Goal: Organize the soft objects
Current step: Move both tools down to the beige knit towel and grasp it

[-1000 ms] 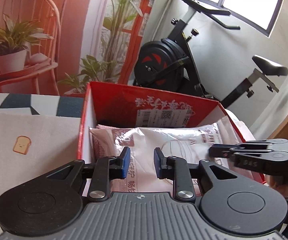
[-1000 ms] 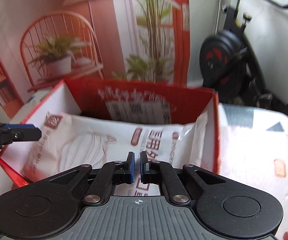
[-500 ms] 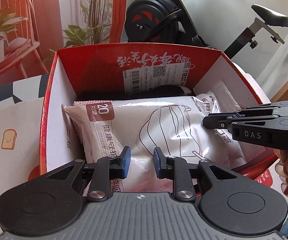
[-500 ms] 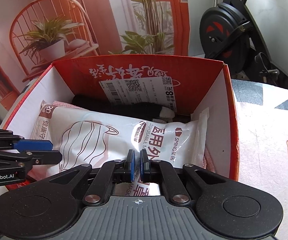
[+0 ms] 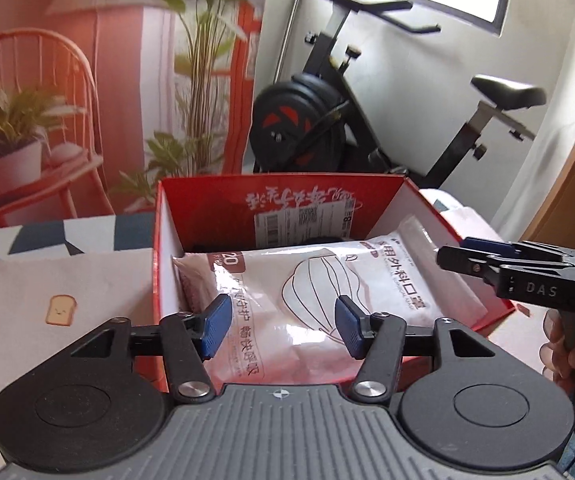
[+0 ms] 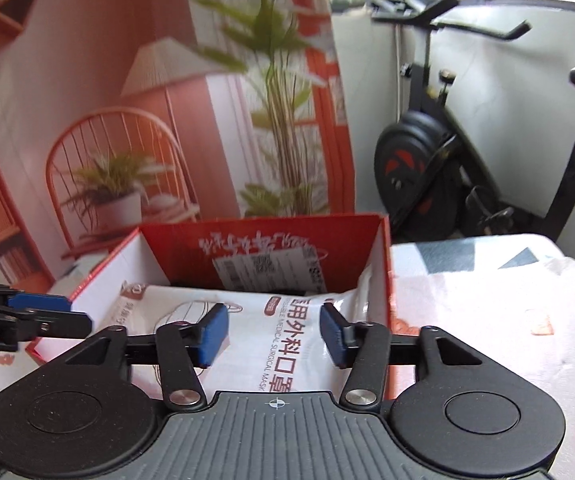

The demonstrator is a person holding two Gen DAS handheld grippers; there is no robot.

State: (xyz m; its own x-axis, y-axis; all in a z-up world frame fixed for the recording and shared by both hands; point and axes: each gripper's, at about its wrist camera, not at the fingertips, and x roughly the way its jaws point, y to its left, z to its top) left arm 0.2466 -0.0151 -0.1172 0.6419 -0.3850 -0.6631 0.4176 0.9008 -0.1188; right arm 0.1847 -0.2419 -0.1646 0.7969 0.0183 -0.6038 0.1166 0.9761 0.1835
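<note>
A white plastic pack of surgical masks (image 5: 327, 300) lies in the red cardboard box (image 5: 287, 200), over a pink cloth and a dark item at the back. My left gripper (image 5: 283, 326) is open, hovering just above the pack's near edge, holding nothing. My right gripper (image 6: 273, 334) is open above the pack (image 6: 279, 344) at the box's (image 6: 385, 264) near right side, empty. The right gripper also shows at the right of the left wrist view (image 5: 527, 276); the left gripper shows at the left of the right wrist view (image 6: 27, 316).
The box stands on a table under a white cloth with small printed pictures (image 5: 47, 300). An exercise bike (image 5: 327, 120) stands behind the table. A backdrop with a chair and plants (image 6: 127, 160) is at the back left.
Both grippers have opened; the right one was shut on the pack and has let it go. Both have pulled back and tilted up, so the box looks lower and farther.
</note>
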